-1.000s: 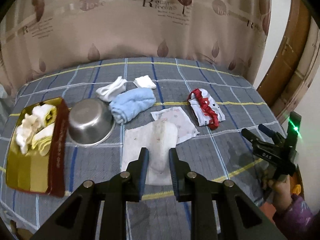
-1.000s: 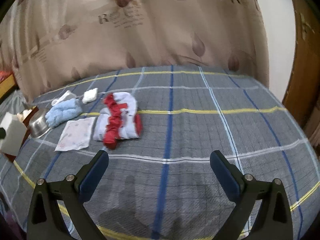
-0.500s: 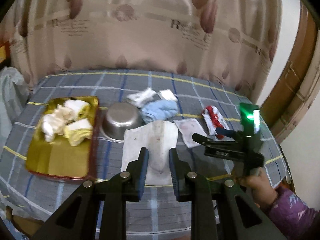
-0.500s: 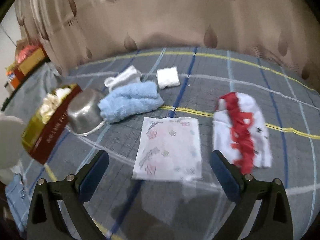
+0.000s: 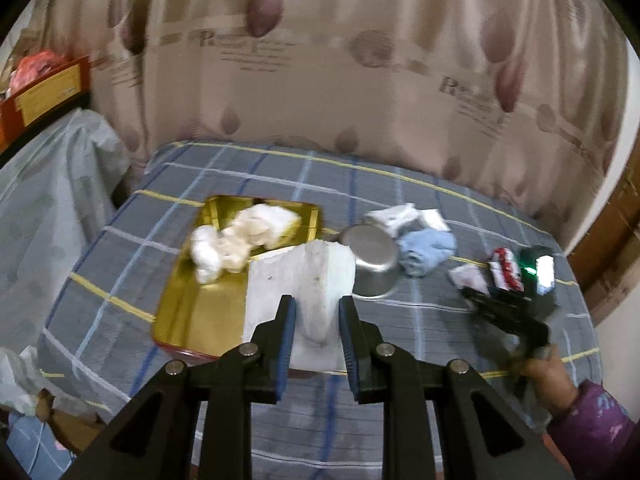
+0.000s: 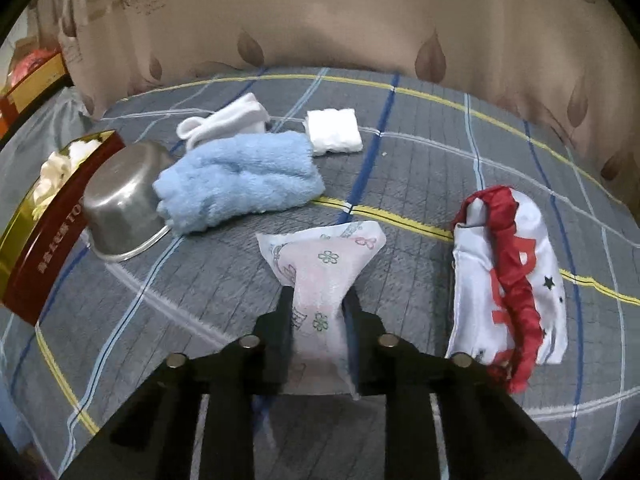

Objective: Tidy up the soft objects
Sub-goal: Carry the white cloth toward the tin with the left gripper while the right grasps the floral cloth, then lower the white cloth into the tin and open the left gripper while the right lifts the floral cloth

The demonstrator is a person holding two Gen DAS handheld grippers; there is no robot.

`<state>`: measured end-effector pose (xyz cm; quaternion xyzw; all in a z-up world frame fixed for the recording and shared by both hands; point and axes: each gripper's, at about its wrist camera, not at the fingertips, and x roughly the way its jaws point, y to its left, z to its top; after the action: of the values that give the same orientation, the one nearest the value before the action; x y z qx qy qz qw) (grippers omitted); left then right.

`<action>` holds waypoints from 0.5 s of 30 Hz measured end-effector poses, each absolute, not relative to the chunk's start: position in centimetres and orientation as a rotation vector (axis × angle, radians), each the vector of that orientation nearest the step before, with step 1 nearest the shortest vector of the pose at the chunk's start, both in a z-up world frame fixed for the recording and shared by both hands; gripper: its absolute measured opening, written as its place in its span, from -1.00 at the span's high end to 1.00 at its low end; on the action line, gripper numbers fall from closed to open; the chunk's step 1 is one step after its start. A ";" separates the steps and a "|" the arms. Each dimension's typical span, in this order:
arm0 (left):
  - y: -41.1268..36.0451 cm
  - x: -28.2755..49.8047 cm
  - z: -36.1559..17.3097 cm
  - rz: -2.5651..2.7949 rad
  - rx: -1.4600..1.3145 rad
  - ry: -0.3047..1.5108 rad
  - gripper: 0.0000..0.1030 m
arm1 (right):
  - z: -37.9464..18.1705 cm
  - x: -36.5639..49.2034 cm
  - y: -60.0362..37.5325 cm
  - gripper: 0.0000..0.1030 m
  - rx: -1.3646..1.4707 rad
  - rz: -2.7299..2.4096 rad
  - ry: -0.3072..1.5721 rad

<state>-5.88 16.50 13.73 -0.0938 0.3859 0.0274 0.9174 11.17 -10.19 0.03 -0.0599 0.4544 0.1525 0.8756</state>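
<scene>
Left gripper [image 5: 316,320] pinches white cloth [image 5: 300,280] over gold tin [image 5: 192,312]. Right gripper [image 6: 318,312], jaws closing on floral cloth [image 6: 320,264] w/ thin edge grip: may slip when lifted.

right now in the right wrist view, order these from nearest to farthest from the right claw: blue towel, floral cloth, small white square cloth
1. floral cloth, between the closing right claw's fingers
2. blue towel, beyond it, to the left
3. small white square cloth, farthest back, near the curtain

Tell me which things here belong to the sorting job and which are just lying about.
Job:
white cloth in left hand-held gripper
floral cloth in right hand-held gripper, jaws closing
blue towel
white sock
white folded pad
red-and-white cloth
gold tin

Lying about:
steel bowl
curtain
</scene>
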 end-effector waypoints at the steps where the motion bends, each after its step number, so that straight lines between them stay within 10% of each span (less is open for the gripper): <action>1: 17.0 -5.9 13.5 0.065 -0.196 0.794 0.56 | 0.2 10.4 -10.1 0.64 -0.131 0.323 0.936; 15: 20.9 -2.2 8.1 0.147 -0.128 0.877 0.55 | 0.6 6.6 -8.9 0.71 -0.157 0.374 0.883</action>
<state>-2.18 20.87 8.05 -0.0620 0.4239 0.0712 0.9008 6.55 -8.92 0.59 -0.0757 0.4245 0.1799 0.8842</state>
